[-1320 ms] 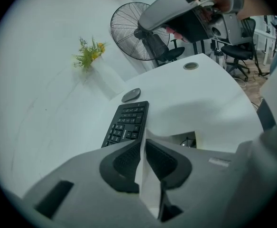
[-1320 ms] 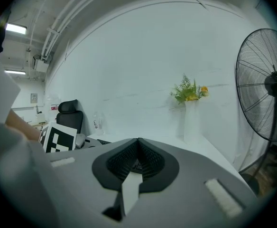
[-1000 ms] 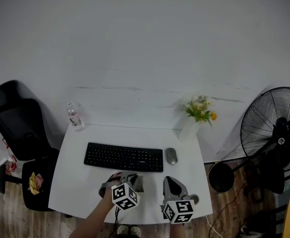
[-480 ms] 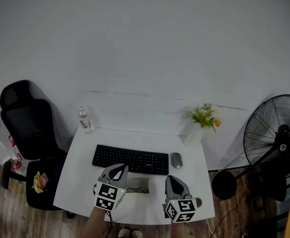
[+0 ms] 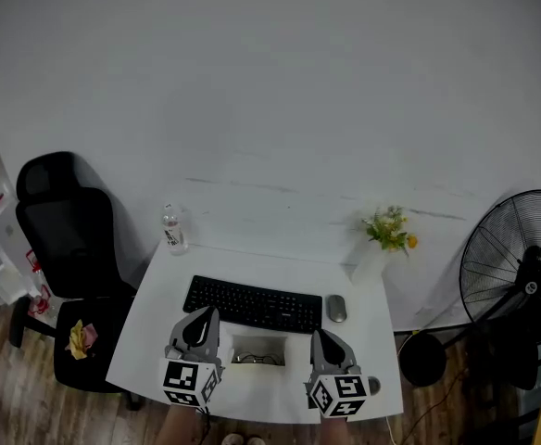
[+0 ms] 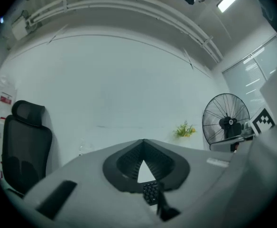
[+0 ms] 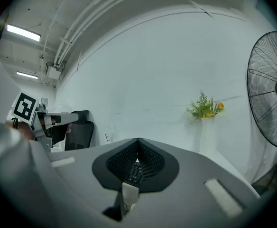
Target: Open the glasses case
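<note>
glasses case [image 5: 258, 338] open, shallow pale box with dark-framed glasses [image 5: 257, 358] inside, on smooth white desk [image 5: 150, 349] just before flat black keyboard [image 5: 255, 304], between left gripper [image 5: 203, 317] and right gripper [image 5: 320, 338], both claws pressed together on nothing, white vase [image 5: 368, 265] holding green sprigs [image 5: 390, 230], clear bottle [image 5: 172, 230]

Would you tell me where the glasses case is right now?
In the head view, the glasses case lies on the desk just before the keyboard, between the left gripper and right gripper.

Smooth matt white table [image 5: 150, 327], black plastic keyboard [image 5: 254, 304], wood-plank floor [image 5: 11, 406].
</note>
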The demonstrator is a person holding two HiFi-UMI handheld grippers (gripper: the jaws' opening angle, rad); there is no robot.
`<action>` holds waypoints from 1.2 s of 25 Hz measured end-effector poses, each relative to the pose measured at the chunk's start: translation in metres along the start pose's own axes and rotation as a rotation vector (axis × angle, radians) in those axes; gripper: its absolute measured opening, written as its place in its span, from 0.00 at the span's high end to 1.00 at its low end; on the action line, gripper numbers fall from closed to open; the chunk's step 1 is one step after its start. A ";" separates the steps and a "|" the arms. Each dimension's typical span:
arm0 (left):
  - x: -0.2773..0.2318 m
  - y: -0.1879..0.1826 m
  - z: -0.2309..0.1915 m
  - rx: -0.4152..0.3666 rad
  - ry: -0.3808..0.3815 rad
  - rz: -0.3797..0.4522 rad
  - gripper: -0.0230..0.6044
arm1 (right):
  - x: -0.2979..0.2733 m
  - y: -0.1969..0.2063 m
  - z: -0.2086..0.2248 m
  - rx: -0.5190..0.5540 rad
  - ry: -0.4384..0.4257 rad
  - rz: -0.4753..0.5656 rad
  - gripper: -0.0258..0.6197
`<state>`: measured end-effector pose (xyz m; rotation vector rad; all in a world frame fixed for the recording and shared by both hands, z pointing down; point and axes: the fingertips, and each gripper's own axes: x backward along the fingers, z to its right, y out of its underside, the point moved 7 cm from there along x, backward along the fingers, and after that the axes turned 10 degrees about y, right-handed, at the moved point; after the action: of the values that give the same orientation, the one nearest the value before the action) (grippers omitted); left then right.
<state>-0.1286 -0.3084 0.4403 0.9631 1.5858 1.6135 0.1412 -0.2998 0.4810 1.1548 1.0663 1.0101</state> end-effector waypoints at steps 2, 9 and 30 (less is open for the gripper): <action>0.008 0.008 0.001 0.010 -0.013 -0.004 0.95 | 0.001 -0.001 -0.002 0.002 -0.006 0.005 0.94; 0.011 0.023 0.011 -0.036 0.021 -0.044 0.95 | 0.004 0.000 -0.006 0.001 -0.015 0.016 0.94; 0.002 0.024 0.020 -0.054 0.040 -0.096 0.95 | 0.008 -0.002 -0.005 0.039 -0.032 0.028 0.95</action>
<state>-0.1109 -0.2977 0.4644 0.8188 1.5823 1.6099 0.1377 -0.2916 0.4774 1.2174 1.0509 0.9930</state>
